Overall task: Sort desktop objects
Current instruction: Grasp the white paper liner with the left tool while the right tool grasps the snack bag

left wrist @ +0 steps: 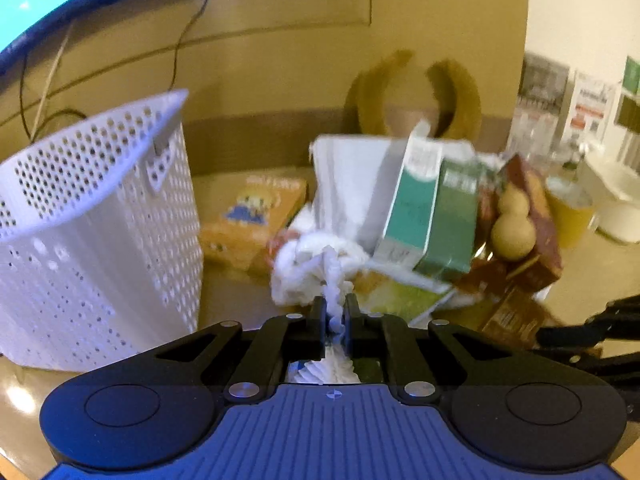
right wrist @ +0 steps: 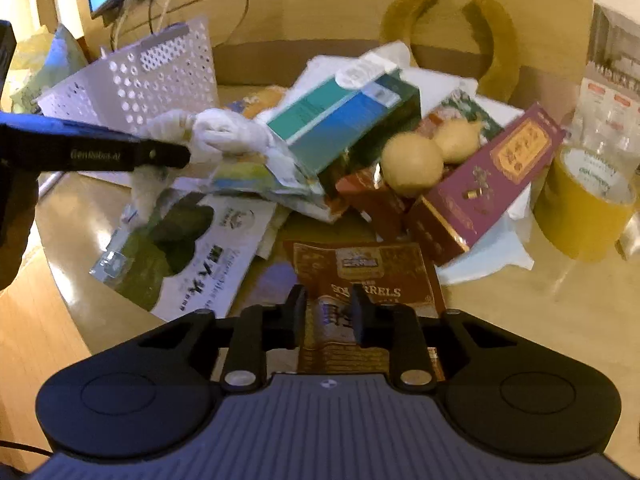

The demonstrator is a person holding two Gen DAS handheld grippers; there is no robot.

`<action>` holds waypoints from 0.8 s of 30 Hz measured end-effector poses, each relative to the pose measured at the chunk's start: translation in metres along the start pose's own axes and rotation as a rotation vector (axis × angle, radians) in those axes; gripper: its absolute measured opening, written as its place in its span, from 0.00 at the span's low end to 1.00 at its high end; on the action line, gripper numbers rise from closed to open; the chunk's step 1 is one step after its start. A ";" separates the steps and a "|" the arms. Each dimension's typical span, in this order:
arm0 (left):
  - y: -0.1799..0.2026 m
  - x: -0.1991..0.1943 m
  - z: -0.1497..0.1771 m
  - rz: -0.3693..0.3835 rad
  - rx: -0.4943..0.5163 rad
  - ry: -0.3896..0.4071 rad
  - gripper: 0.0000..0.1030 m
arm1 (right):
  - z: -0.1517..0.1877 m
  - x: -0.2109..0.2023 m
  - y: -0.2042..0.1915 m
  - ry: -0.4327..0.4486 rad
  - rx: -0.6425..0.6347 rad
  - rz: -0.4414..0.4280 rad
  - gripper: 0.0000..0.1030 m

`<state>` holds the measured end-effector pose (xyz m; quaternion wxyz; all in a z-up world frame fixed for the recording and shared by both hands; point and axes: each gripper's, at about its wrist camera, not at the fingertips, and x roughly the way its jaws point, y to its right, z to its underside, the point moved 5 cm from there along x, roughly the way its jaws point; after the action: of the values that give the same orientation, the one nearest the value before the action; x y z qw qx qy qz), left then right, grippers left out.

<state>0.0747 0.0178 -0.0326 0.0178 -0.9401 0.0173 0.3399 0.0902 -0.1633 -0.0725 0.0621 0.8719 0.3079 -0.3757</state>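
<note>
My left gripper [left wrist: 335,314] is shut on a white knotted rope toy [left wrist: 316,264] and holds it at the edge of a pile on the table. The same toy shows in the right wrist view [right wrist: 216,132], pinched by the left gripper's fingers [right wrist: 160,155]. My right gripper [right wrist: 329,308] is open, its fingers either side of a brown snack packet [right wrist: 360,276] lying flat. The pile holds a teal and green carton [left wrist: 424,208] [right wrist: 344,116], a wooden gourd [left wrist: 512,224] [right wrist: 424,156] and a maroon box [right wrist: 488,176].
A white perforated basket [left wrist: 92,236] [right wrist: 160,76] stands left of the pile. An orange cartoon box [left wrist: 252,216] lies behind. A yellow tape roll [right wrist: 584,208] sits at the right. A large printed pouch [right wrist: 188,256] lies near the table's front edge.
</note>
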 end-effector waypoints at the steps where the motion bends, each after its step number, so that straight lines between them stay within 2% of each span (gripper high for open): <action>1: 0.001 -0.004 -0.004 0.002 0.000 0.013 0.02 | -0.001 -0.003 0.000 0.005 0.006 -0.004 0.22; 8: 0.011 -0.019 -0.025 0.013 0.003 0.073 0.02 | -0.023 -0.015 0.003 0.047 -0.002 -0.001 0.11; 12: 0.015 -0.020 -0.024 0.015 0.010 0.071 0.03 | -0.027 -0.026 0.010 0.061 0.002 0.028 0.13; 13: 0.015 -0.020 -0.021 0.009 0.017 0.068 0.03 | -0.026 -0.026 0.012 0.059 0.010 0.034 0.19; 14: 0.015 -0.017 -0.017 0.002 0.023 0.056 0.03 | -0.024 -0.025 0.012 0.057 0.000 0.040 0.32; 15: 0.015 -0.014 -0.012 -0.003 0.021 0.043 0.03 | -0.021 -0.023 0.010 0.046 -0.021 0.054 0.38; 18: 0.011 -0.005 0.005 -0.013 0.000 -0.008 0.04 | -0.008 -0.007 0.000 -0.020 -0.096 0.094 0.41; 20: 0.009 -0.002 0.014 -0.021 -0.003 -0.029 0.04 | 0.000 0.000 -0.010 -0.057 -0.123 0.139 0.57; 21: 0.008 -0.001 0.018 -0.024 -0.007 -0.037 0.05 | 0.004 0.004 -0.013 -0.080 -0.143 0.188 0.62; 23: 0.006 0.000 0.023 -0.027 -0.010 -0.052 0.05 | 0.008 0.008 -0.019 -0.115 -0.161 0.260 0.89; 24: 0.004 0.001 0.025 -0.029 -0.015 -0.055 0.05 | 0.009 0.008 -0.022 -0.109 -0.167 0.282 0.92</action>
<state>0.0589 0.0149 -0.0523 0.0163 -0.9307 0.0006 0.3653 0.0760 -0.1453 -0.0814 0.2031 0.8765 0.2087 -0.3833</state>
